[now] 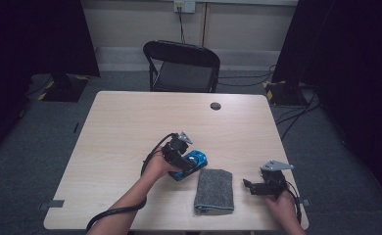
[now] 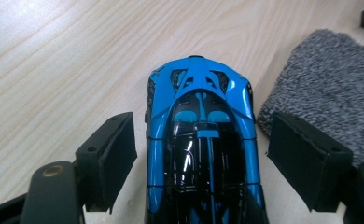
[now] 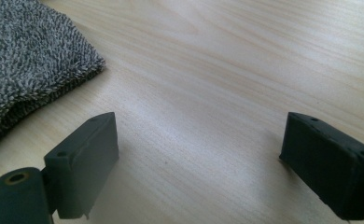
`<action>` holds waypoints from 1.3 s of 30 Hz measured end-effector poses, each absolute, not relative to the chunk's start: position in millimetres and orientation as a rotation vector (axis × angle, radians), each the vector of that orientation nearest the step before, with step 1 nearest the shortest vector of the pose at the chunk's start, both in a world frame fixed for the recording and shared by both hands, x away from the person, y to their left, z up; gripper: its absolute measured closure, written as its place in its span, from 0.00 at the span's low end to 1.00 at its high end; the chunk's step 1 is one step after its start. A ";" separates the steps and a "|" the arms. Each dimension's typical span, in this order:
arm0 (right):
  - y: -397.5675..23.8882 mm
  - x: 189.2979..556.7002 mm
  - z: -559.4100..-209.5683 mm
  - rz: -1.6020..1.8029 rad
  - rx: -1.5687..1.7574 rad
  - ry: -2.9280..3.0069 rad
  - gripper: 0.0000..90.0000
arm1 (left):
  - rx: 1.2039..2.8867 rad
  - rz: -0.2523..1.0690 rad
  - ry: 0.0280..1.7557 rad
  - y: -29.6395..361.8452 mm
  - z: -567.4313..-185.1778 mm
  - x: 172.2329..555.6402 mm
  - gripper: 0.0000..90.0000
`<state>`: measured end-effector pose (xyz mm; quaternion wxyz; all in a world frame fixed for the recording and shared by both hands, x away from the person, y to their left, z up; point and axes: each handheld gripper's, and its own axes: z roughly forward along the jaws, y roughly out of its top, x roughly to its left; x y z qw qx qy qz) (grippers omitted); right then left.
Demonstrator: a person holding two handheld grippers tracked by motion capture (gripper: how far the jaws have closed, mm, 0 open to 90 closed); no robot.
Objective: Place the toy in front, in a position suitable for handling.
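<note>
Jaws wide around blue toy car point(image 2: 203, 144)

We see a pale wooden counter point(image 1: 130, 127). A blue toy car point(image 1: 193, 162) and a folded grey cloth point(image 1: 214, 191) lie on it, just beside each other, near the front edge.
</note>
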<state>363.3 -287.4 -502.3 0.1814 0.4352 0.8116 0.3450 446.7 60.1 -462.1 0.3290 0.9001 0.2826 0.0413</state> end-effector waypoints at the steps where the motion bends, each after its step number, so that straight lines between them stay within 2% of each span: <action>1: -287.4 363.3 -502.3 0.974 1.229 2.291 0.12 | 2.370 0.116 0.735 59.5 -463.0 447.2 0.24; 13: -287.4 363.4 -502.3 0.974 1.228 2.292 0.12 | 2.420 0.110 0.728 53.4 -473.8 449.7 0.23; 23: -287.4 363.4 -502.3 0.974 1.228 2.292 0.12 | 2.399 0.073 0.756 55.2 -482.1 448.8 0.25; 39: -287.4 363.4 -502.3 0.974 1.228 2.292 0.12 | 2.351 0.174 0.727 55.5 -489.0 438.7 0.28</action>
